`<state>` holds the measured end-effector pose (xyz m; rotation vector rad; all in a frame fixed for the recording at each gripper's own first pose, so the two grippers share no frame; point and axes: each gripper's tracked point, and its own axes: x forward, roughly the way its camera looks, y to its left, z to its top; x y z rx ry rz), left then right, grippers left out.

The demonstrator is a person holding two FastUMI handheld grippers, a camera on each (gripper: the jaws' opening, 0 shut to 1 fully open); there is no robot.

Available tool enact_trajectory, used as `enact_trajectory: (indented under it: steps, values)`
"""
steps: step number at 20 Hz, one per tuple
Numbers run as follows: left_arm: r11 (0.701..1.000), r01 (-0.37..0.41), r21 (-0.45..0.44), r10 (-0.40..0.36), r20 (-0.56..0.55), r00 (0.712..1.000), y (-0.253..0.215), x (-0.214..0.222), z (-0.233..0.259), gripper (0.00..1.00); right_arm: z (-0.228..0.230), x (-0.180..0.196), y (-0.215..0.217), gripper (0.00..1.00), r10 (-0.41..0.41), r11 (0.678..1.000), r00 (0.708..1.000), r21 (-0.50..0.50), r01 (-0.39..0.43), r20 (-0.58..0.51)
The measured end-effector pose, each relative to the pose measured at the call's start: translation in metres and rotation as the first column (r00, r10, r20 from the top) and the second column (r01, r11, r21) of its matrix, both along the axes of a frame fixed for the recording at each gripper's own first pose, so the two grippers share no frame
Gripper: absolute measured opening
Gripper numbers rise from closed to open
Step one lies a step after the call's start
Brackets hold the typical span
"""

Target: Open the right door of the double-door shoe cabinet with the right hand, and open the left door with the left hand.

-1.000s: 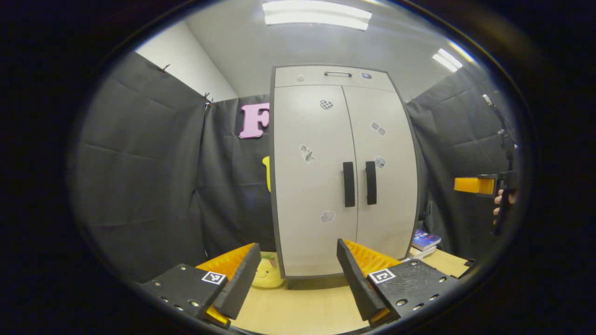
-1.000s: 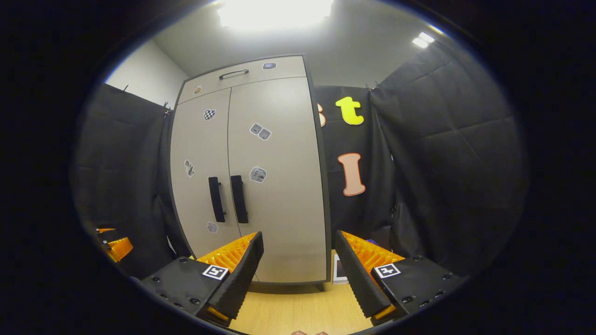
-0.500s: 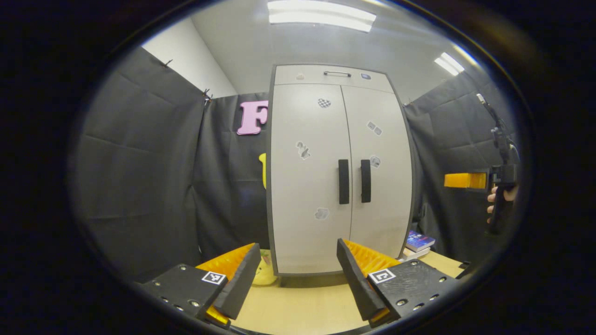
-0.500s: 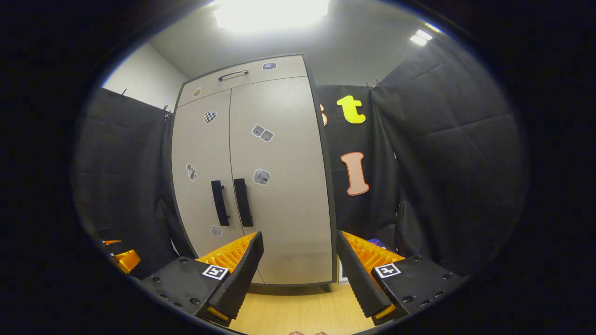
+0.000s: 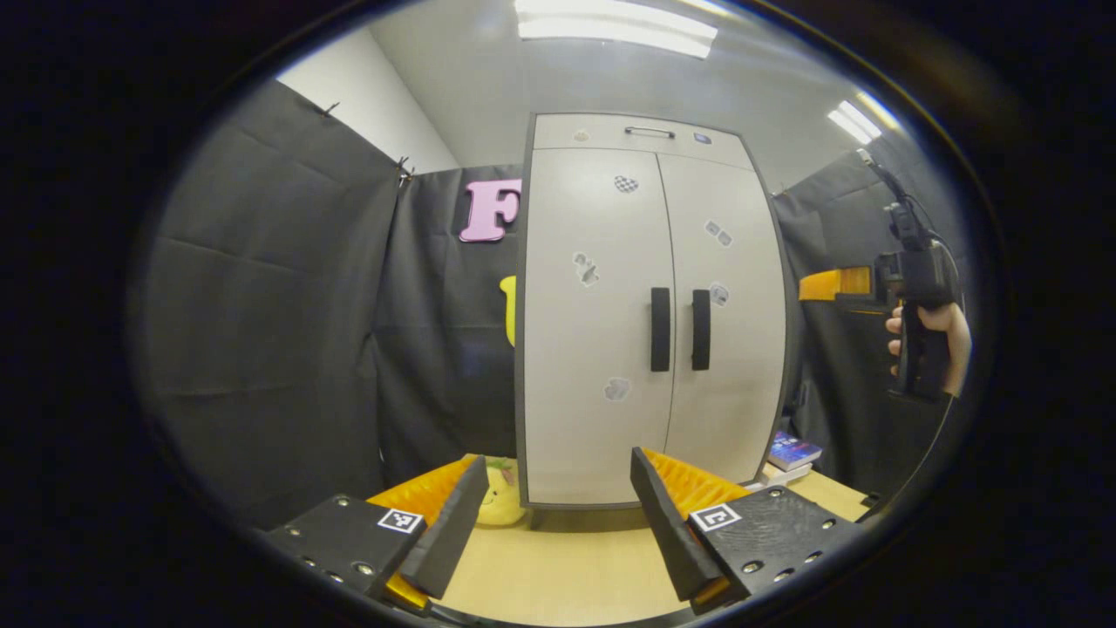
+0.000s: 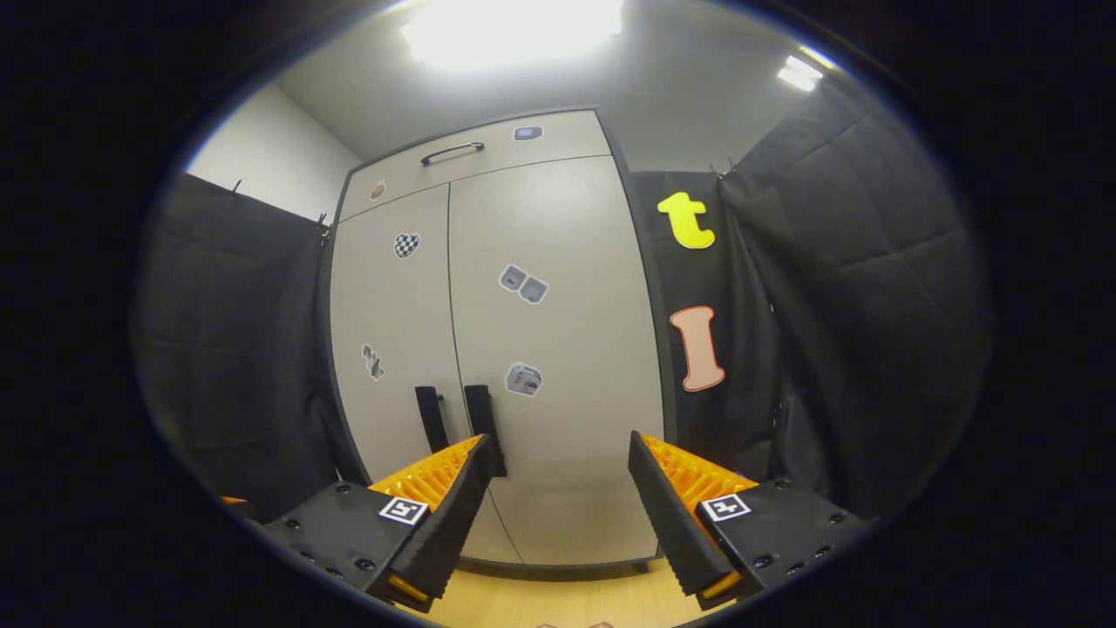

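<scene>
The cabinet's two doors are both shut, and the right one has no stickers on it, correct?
Not quite. Both doors are shut, but the right door does carry stickers, as the right gripper view shows. The left door has some too.

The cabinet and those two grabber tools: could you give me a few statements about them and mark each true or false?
1. Both cabinet doors are shut. True.
2. The right gripper is clamped on a handle. False: its jaws are open and hold nothing.
3. The two handles stand upright side by side at the doors' meeting edge. True.
4. The left gripper is shut. False: its jaws are spread apart, empty.
5. Stickers dot the doors. True.
</scene>
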<state>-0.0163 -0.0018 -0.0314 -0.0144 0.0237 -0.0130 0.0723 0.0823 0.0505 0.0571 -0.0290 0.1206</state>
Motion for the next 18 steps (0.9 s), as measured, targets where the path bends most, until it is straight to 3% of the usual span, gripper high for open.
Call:
enact_trajectory:
  steps: [8,18]
  values:
    - [0.999,-0.028,0.016,0.029,-0.032,0.999,0.017,0.001,-0.014,0.95,0.012,0.059,0.057,0.98,0.059,0.998,0.998,-0.032,-0.058,0.029]
    - [0.993,-0.115,0.022,0.117,-0.088,0.989,0.064,0.009,-0.037,0.95,-0.025,0.128,0.091,0.98,0.027,0.998,0.999,-0.063,-0.029,-0.034]
